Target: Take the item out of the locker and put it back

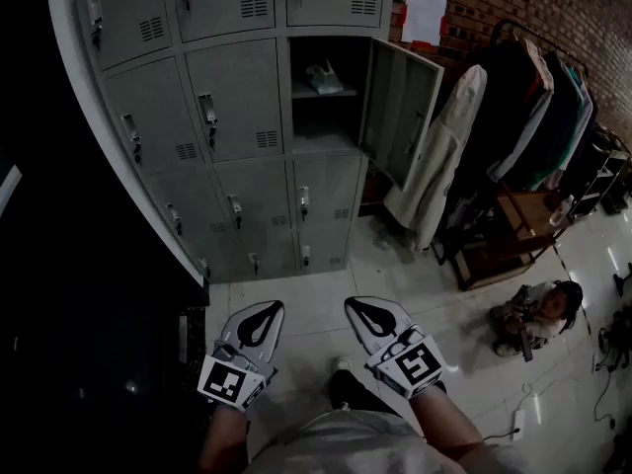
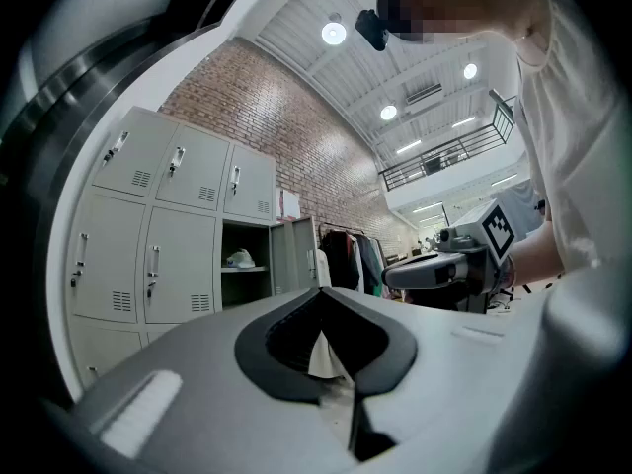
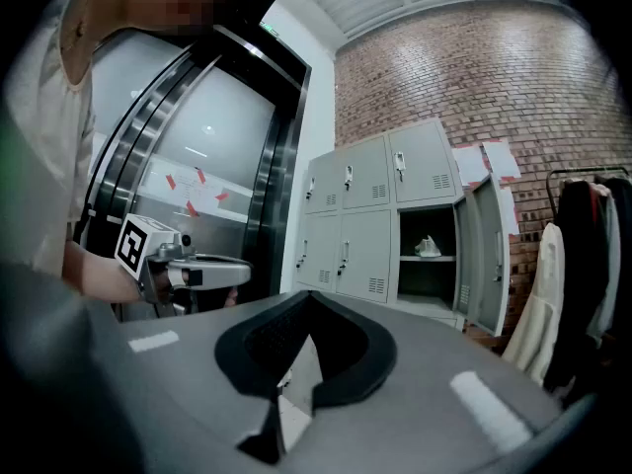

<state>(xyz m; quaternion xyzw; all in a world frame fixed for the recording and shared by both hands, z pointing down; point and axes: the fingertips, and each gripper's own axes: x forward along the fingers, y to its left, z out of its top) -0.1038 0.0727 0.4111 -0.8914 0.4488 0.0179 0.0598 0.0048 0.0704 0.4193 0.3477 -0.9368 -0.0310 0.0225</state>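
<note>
A pale, shoe-like item [image 1: 323, 77] lies on the shelf of the one open locker [image 1: 326, 131] in the grey locker bank; its door [image 1: 400, 112] swings out to the right. The item also shows in the left gripper view [image 2: 240, 259] and the right gripper view [image 3: 427, 248]. My left gripper [image 1: 265, 311] and right gripper [image 1: 367, 307] are held level side by side over the floor, well short of the lockers. Both have their jaws together and hold nothing. The left gripper [image 2: 322, 299] and the right gripper [image 3: 308, 304] point towards the lockers.
A clothes rack [image 1: 538, 97] with hanging coats stands right of the open door, a white coat [image 1: 444, 156] nearest it. A wooden bench [image 1: 509, 240] stands beneath. A person [image 1: 538, 314] crouches on the tiled floor at right. A dark doorway lies left of the lockers.
</note>
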